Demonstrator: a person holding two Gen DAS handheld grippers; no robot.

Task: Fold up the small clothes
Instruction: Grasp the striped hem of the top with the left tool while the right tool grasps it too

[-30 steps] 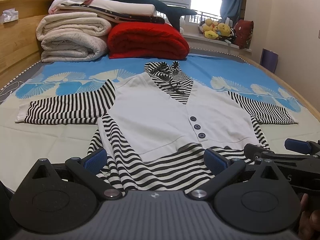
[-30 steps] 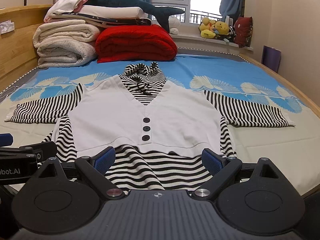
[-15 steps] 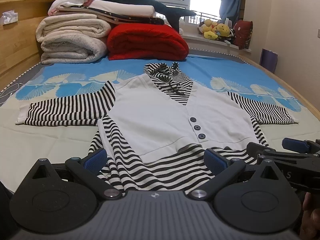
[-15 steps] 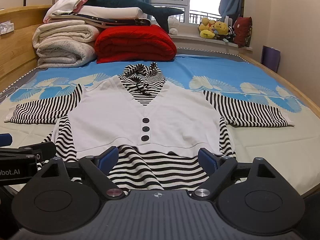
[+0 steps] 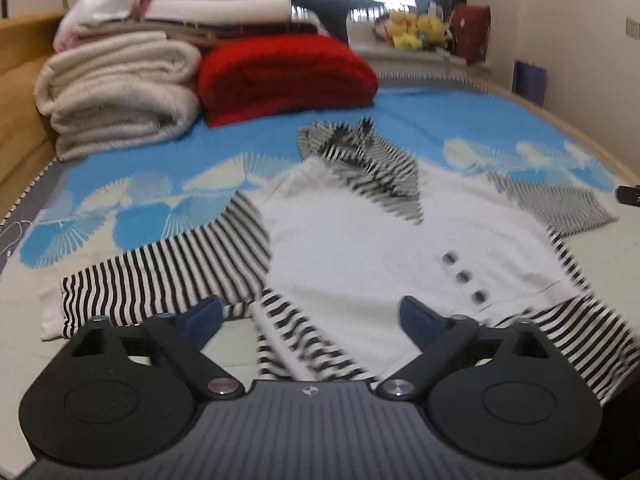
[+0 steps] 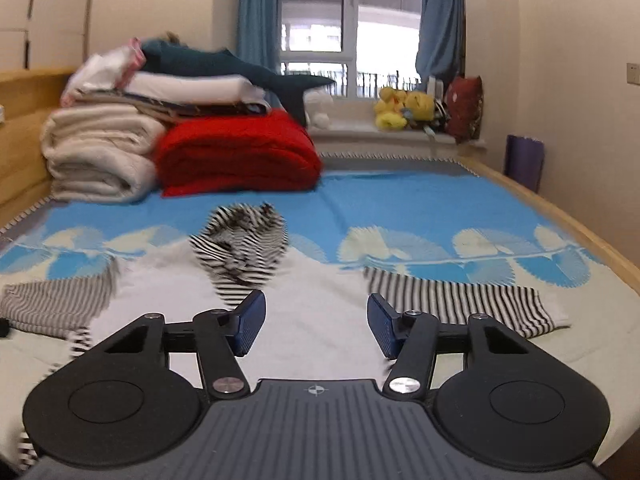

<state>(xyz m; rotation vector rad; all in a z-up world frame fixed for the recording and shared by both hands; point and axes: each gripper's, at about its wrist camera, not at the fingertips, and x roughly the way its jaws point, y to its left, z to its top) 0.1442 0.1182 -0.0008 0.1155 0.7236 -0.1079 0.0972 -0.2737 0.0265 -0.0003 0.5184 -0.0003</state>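
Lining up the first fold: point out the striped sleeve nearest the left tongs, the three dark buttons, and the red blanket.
striped sleeve [image 5: 160, 280], left wrist view, middle of the outstretched sleeve.
dark buttons [image 5: 464, 277], left wrist view, middle button of the three.
red blanket [image 6: 236, 156], right wrist view, front face of the folded stack.

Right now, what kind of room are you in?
Most likely a bedroom. A striped top is spread on a bed, folded blankets are stacked at its head, and plush toys sit on the windowsill.
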